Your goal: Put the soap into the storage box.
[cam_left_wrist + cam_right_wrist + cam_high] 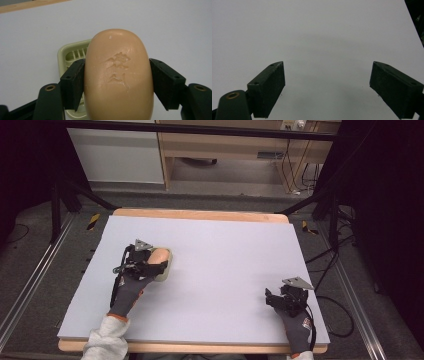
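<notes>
An orange-tan bar of soap [118,77] with a stamped mark on top sits between the two black pads of my left gripper [117,82], which is shut on it. Under and behind the soap lies a pale green slotted soap dish [71,53], partly hidden by the bar. From above, the soap [158,256] hangs over the dish [167,270] at the table's left, with my left gripper [150,262] around it. My right gripper [327,85] stands open above bare white board, also near the front right corner [282,301].
A white board [220,265] covers the wooden table [200,214]. Black frame legs and cables stand on the grey floor around it, and a wooden desk is behind.
</notes>
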Action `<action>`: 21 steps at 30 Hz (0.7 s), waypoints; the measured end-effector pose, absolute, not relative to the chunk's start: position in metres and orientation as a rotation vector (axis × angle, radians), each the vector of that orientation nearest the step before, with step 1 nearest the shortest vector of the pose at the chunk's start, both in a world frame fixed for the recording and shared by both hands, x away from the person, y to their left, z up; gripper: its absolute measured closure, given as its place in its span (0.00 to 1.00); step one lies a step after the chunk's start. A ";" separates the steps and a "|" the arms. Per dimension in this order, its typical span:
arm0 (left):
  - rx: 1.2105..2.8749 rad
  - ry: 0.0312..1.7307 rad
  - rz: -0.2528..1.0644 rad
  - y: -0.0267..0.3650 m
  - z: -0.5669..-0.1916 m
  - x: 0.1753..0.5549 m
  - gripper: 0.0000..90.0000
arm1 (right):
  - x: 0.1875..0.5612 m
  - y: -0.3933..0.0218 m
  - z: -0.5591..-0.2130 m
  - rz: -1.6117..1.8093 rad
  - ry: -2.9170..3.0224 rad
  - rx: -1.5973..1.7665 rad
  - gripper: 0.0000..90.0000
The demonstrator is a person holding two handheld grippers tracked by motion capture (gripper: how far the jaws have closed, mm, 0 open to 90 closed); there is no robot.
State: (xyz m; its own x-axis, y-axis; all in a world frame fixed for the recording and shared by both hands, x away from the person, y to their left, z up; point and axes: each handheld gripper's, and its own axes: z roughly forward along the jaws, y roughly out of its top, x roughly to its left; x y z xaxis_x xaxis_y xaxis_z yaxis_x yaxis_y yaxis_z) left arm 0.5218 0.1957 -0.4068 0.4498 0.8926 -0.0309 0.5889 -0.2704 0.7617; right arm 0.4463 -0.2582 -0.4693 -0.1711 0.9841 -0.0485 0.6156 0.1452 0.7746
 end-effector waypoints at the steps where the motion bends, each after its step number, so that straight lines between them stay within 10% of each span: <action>1: 1.972 1.244 0.538 0.196 -0.408 0.523 0.35 | 0.446 -0.258 -0.469 0.838 1.858 1.525 0.15; 21: 1.966 1.310 0.557 0.196 -0.426 0.550 0.35 | 0.447 -0.258 -0.470 0.839 1.861 1.531 0.14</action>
